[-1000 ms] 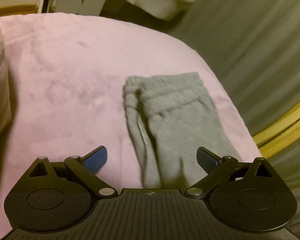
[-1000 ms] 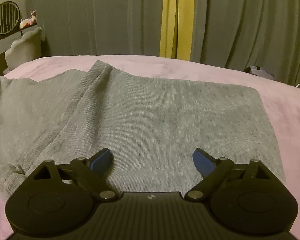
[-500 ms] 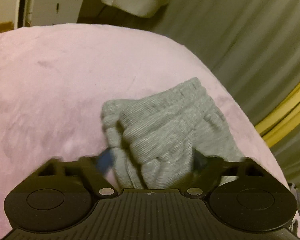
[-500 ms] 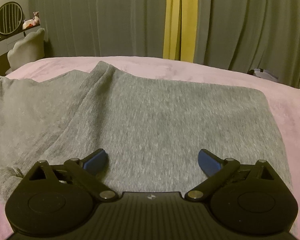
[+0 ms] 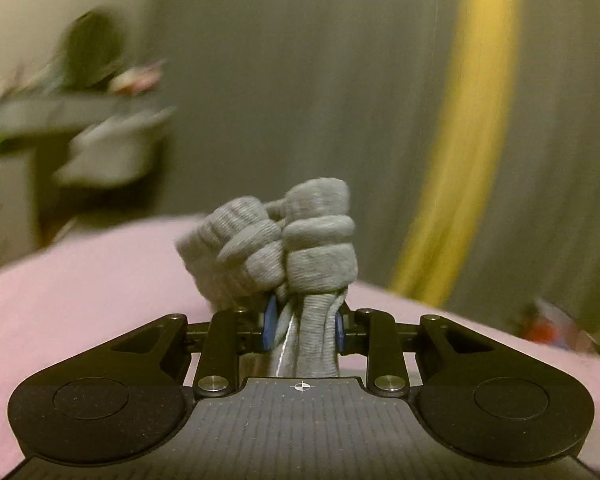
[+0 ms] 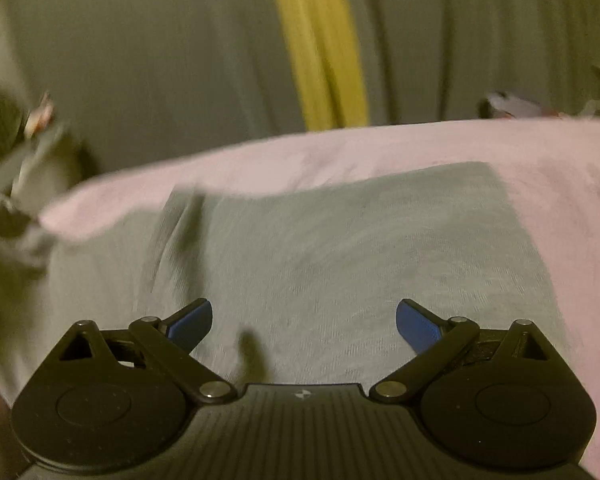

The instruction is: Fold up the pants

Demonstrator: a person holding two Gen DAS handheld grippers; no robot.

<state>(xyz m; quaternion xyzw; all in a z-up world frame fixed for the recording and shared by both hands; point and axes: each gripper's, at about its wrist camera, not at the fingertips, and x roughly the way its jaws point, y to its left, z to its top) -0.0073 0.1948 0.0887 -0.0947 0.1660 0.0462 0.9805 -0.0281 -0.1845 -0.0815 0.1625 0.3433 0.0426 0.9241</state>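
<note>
The grey knit pants (image 6: 340, 248) lie spread on a pink bed cover (image 6: 560, 168). My left gripper (image 5: 302, 328) is shut on the bunched ribbed end of the pants (image 5: 296, 240), which sticks up between its blue pads and is lifted off the bed. My right gripper (image 6: 304, 322) is open and empty, hovering low over the flat grey cloth. At the left edge of the right wrist view the pants' end (image 6: 8, 236) rises off the bed, blurred.
Grey curtains with a yellow strip (image 6: 320, 48) hang behind the bed. A pale chair and a dresser (image 5: 100, 148) stand blurred at the left. Small items (image 6: 512, 106) lie past the bed's far right edge.
My left gripper has closed on the pants' ribbed end and lifted it off the bed. The right gripper stays open over the cloth; its view has shifted and blurred.
</note>
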